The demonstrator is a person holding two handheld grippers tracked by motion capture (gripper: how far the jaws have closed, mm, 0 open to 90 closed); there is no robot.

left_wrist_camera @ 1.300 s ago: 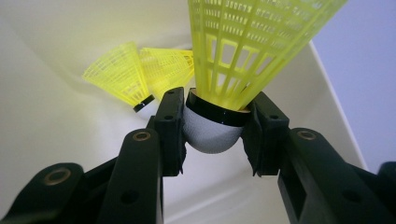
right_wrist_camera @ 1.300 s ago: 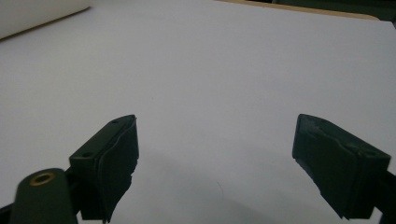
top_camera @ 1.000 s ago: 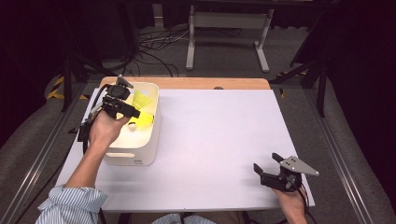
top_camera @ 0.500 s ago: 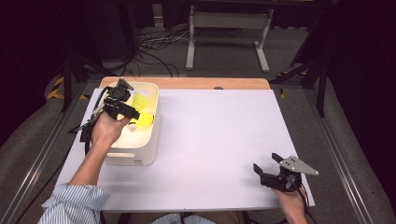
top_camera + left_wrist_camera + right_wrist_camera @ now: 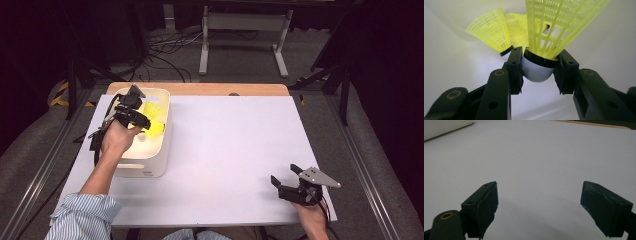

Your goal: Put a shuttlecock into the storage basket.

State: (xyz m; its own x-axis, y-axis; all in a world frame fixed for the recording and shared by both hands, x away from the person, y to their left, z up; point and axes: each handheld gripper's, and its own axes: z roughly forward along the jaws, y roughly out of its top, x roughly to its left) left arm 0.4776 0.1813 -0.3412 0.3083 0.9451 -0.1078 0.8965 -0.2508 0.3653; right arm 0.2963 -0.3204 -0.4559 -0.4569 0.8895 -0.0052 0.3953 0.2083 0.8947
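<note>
Inside a white bin point(image 5: 150, 165) at the table's point(image 5: 235, 150) left edge, the left tool point(image 5: 537, 72) is gripping a yellow shuttlecock point(image 5: 554, 32) by its white cork, beside two more shuttlecocks point(image 5: 499, 32). The right tool point(image 5: 539, 205) is resting wide open and holding nothing at the table's near right corner.

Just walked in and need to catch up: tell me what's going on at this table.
A person works with a handheld gripper in each hand. The left gripper is down inside the white bin at the table's left, its jaws closed on the white cork of a yellow shuttlecock; more yellow shuttlecocks lie behind it in the bin. The right gripper rests near the white table's front right corner, jaws wide open and holding nothing.
</note>
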